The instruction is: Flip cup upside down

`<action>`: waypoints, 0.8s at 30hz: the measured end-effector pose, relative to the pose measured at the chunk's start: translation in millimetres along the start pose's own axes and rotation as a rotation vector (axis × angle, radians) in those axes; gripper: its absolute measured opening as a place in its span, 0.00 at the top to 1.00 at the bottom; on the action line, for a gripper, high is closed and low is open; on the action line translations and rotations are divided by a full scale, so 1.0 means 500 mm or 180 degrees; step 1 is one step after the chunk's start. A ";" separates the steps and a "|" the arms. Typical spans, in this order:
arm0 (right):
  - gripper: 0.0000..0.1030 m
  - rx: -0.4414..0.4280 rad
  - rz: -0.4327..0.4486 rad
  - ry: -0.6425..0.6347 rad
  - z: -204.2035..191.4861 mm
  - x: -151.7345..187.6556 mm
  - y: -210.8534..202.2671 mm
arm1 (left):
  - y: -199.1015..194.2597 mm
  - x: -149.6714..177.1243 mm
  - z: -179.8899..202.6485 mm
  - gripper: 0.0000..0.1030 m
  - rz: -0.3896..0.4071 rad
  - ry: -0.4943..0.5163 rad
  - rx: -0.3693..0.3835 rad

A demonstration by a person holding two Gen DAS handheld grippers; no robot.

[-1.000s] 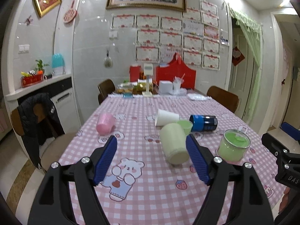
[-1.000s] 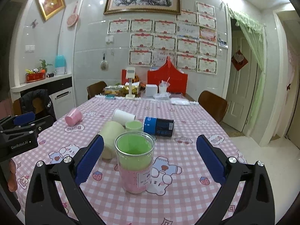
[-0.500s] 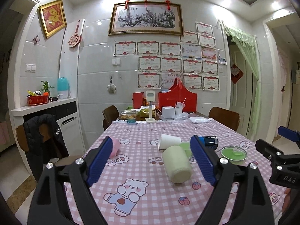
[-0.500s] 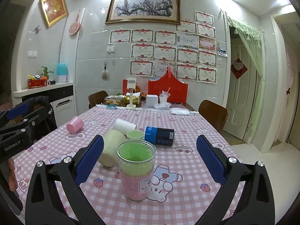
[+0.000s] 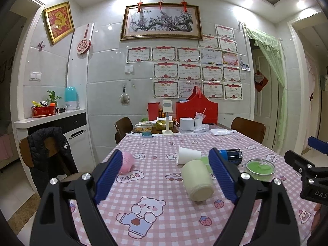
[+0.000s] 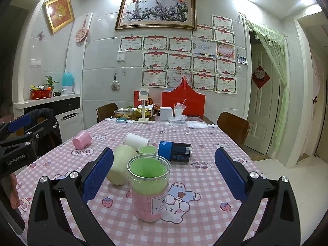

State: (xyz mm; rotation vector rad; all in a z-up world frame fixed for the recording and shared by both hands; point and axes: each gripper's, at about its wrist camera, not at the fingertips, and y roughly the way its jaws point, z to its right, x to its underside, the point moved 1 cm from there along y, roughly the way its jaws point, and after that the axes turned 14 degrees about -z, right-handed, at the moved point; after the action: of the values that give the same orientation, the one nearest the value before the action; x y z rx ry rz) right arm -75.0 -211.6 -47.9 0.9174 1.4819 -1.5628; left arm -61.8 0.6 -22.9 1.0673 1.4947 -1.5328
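We are lining up the right gripper, jaws spread wide and holding nothing, on the clear cup standing upright at twelve o'clock between its fingers, probably the one to flip; next we need to close on its wall and roll the wrist over. The left gripper is hanging wide and empty, tilted higher than a second ago, the cream cup lying at one o'clock.

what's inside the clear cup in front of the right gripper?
The upright clear plastic cup shows a light green band above a pink one through its wall, green at the open mouth. Whether liner, cup or filling is unclear; a label hides part.
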 end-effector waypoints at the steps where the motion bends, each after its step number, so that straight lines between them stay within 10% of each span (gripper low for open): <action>1: 0.07 0.0001 -0.0011 0.0003 0.000 0.000 0.002 | 0.000 0.000 0.000 0.18 0.0001 -0.0004 -0.0005; 24: 0.07 0.0010 -0.0052 0.0002 -0.008 -0.001 0.011 | 0.013 0.005 -0.008 0.18 -0.0016 -0.0037 -0.0036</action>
State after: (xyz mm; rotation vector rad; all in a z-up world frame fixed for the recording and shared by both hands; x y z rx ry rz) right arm -69.8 -207.9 -50.2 0.9098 1.4913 -1.5772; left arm -56.5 4.4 -28.0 1.0471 1.4975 -1.5297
